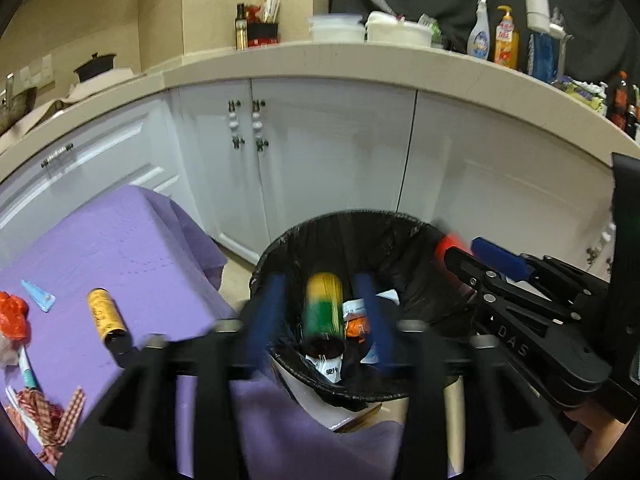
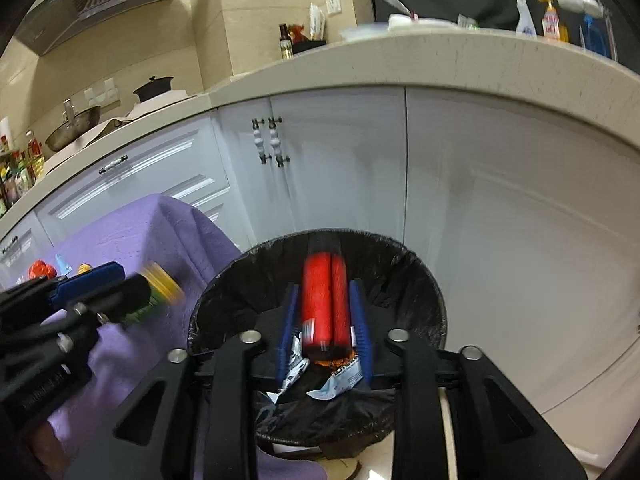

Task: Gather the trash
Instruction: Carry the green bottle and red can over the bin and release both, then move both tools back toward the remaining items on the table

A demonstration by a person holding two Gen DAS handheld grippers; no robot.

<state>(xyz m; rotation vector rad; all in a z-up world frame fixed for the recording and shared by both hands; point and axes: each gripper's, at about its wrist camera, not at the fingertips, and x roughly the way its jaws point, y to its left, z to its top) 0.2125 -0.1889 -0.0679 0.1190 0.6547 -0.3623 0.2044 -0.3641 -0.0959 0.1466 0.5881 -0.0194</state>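
1. Bin (image 1: 404,240), lined with a black bag, is seen on the floor beside the purple-covered table (image 1: 120,248), in front of white cupboards (image 1: 332,152).
2. A yellow-and-green can (image 1: 323,306) is seen above the bin between the spread blue fingers of the left gripper (image 1: 322,312); gaps show on both sides, so it is not clamped.
3. A red can (image 2: 325,306) is seen between the fingers of the right gripper (image 2: 325,320) over the bin; contact cannot be told through the blur.
4. Wrappers (image 2: 340,380) are seen inside the bin.
5. A yellow can (image 1: 106,314) is left lying on the table.
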